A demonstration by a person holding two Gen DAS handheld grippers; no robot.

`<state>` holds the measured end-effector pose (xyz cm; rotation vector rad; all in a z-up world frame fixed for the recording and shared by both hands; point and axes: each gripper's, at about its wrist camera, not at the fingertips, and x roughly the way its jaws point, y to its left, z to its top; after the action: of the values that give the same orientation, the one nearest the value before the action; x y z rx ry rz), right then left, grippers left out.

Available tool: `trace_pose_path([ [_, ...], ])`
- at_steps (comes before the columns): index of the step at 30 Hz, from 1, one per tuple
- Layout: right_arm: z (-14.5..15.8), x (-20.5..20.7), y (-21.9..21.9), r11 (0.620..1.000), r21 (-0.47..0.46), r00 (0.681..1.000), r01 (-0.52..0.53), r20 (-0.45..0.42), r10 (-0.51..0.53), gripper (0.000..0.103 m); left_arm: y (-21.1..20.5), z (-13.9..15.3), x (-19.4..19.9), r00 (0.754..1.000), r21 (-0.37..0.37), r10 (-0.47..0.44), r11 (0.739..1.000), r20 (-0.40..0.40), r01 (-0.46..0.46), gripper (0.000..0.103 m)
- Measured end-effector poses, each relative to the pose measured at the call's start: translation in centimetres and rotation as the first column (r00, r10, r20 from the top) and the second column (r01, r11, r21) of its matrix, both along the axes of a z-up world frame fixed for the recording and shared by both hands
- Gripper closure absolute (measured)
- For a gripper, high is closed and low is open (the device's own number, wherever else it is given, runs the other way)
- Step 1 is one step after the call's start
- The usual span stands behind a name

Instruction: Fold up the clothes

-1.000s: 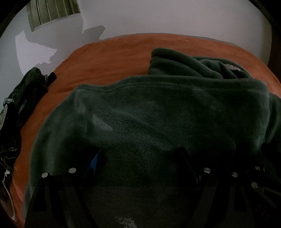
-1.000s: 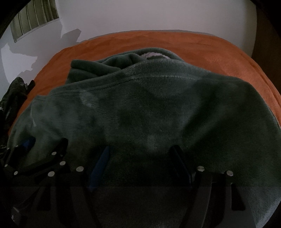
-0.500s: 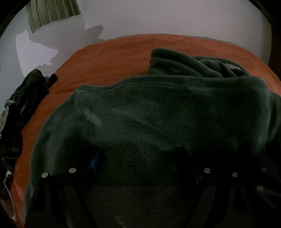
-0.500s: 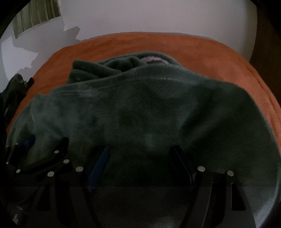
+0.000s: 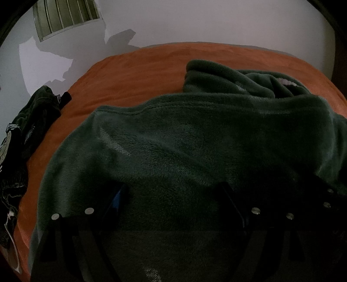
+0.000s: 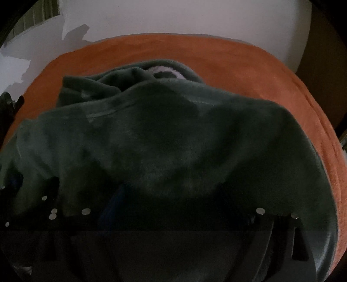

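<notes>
A dark green fleece garment lies on the orange bed, its near part folded over towards the hood at the back; it also fills the right wrist view. My left gripper has its fingers spread wide apart with fleece lying between and over the tips. My right gripper is the same, open, fingertips buried under the fleece. The right gripper's body shows at the right edge of the left wrist view, so both sit side by side at the garment's near edge.
A pile of dark clothes lies at the bed's left edge. A white wall with a barred window stands behind the bed. Bare orange bedspread shows beyond and to the right of the garment.
Both grippers have pushed slightly forward and lower; the right wrist view has tilted closer onto the fleece. The garment's folded edge has settled a little. Jaws stay apart.
</notes>
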<state>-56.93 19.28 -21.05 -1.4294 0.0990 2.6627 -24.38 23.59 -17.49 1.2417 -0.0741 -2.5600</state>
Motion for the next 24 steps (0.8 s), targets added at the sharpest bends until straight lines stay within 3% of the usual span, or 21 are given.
trace_pose_path([
  [5, 0.2, 0.4, 0.8, 1.000, 0.002, 1.000, 0.007, 0.000, -0.007, 0.009, 0.0, 0.0, 0.0, 1.000, -0.006, 0.003, 1.000, 0.003, -0.003, 0.018],
  [11, 0.6, 0.7, 1.5, 1.000, -0.021, 1.000, 0.002, -0.015, -0.003, 0.009, 0.2, 0.9, -1.1, 0.997, -0.020, -0.011, 1.000, 0.074, 0.013, 0.018],
  [14, 2.8, 1.6, 2.9, 0.994, -0.110, 0.996, 0.026, -0.085, -0.036, 0.009, -0.4, 2.2, -1.1, 0.999, 0.010, -0.011, 1.000, 0.051, 0.011, 0.018],
  [15, 3.5, 1.9, 3.4, 0.991, -0.127, 0.992, 0.042, -0.115, -0.057, 0.009, -0.3, 2.8, -1.1, 0.999, -0.011, -0.013, 1.000, 0.030, 0.013, 0.018],
  [18, 4.3, 0.7, 3.7, 0.995, -0.067, 0.994, 0.070, -0.082, -0.076, 0.009, 0.9, 4.4, -1.4, 0.998, -0.092, -0.057, 0.994, -0.026, 0.054, 0.018],
  [20, 4.0, -0.7, 3.5, 0.998, -0.022, 0.997, 0.063, -0.036, -0.064, 0.009, 1.7, 4.9, -2.0, 0.995, -0.090, -0.094, 0.992, -0.039, 0.090, 0.018],
  [24, 2.6, -1.4, 3.1, 0.997, -0.025, 0.997, 0.071, -0.006, -0.071, 0.009, 2.1, 2.1, -3.3, 0.994, -0.085, -0.104, 0.991, 0.043, 0.108, 0.018],
])
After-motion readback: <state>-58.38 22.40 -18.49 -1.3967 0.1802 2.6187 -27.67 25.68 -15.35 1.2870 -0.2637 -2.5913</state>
